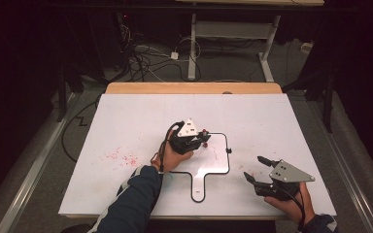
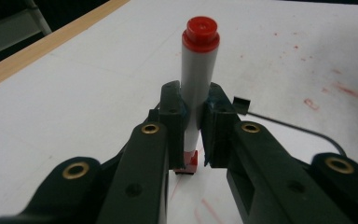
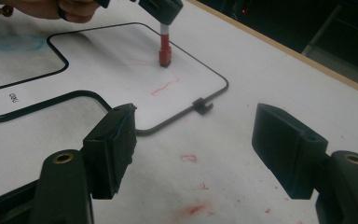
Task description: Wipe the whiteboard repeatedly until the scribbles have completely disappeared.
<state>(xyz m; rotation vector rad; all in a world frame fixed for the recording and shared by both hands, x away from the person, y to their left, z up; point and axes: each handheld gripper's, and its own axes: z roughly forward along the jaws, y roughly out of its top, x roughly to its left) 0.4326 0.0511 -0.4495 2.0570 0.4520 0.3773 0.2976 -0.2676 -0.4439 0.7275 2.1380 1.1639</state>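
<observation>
**Marker held tip-down on the board; drawing step in hand**

A red-capped marker (image 2: 198, 84) is clamped between the jaws of the left gripper (image 1: 190, 140), upright, w/ its red tip pressed on or just above the small whiteboard (image 3: 121, 51), inside the black rim and near the far right corner. Faint red strokes (image 3: 164, 87) are seen just beside the tip. The step is judged to be marking/drawing on the board, prob. early on, since little ink is laid down.

Next move, as judged: the tip is to be dragged across the surface w/ light, even pressure and the marker kept near vertical so it isn't levered out of the jaws.

Pose: the left hand (image 1: 172, 155) is reached forward over the board, forearm angled in from below. The right gripper (image 1: 260, 170) is parked apart at the table's (image 1: 126, 116) near right, jaws spread wide, nothing held.
</observation>
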